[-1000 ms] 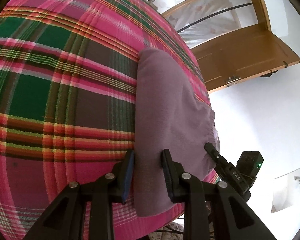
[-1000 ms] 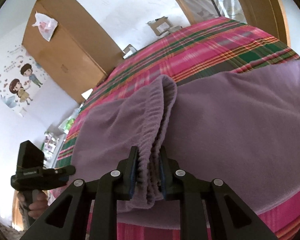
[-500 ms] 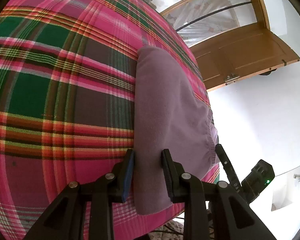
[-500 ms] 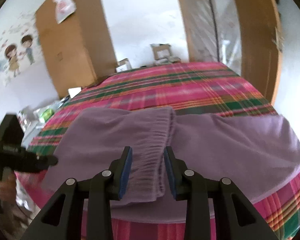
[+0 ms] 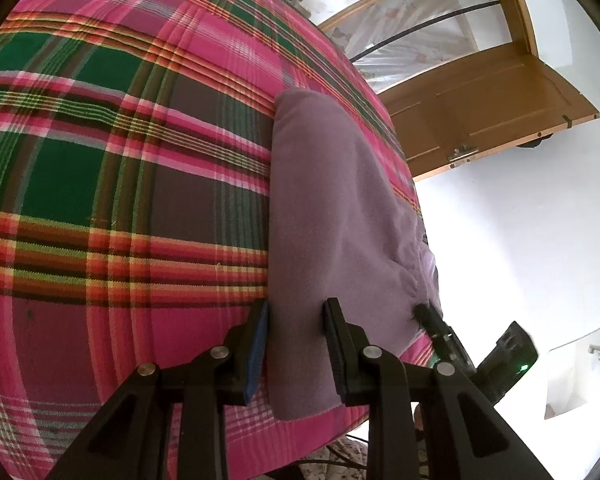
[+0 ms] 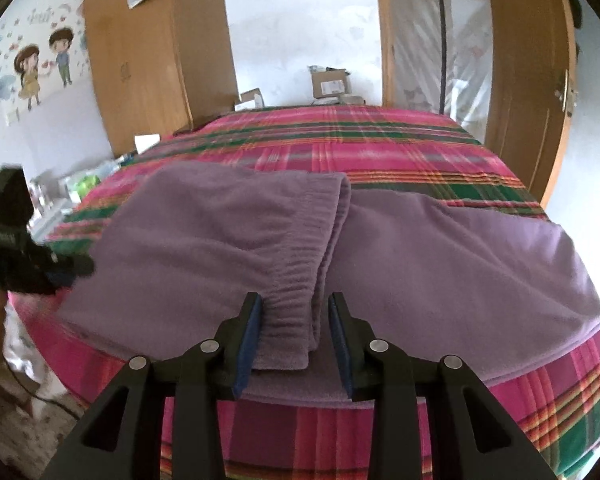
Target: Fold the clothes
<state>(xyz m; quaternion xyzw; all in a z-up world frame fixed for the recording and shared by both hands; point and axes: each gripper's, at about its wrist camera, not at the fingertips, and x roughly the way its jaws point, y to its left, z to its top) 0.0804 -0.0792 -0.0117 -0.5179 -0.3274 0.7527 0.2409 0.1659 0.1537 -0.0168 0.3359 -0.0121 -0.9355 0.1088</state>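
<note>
My purple pants lie folded on the bed, near its front edge, low in both views. The bed has a pink and green checked cover.

My left hand-held gripper is spread. Its two fingers sit on each side of the fold at the near end of the pants. There is a gap, so it is not pinching the cloth.

My right hand-held gripper is spread too. The stretchy waist of the pants sits between its fingers, with room on the right side.

In the left wrist view my right hand-held gripper shows at the lower right, by the edge of the pants. In the right wrist view my left one shows blurry at the left edge.

A brown door is at the upper right of the left view. A brown wardrobe and cartoon wall stickers are at the upper left of the right view.
</note>
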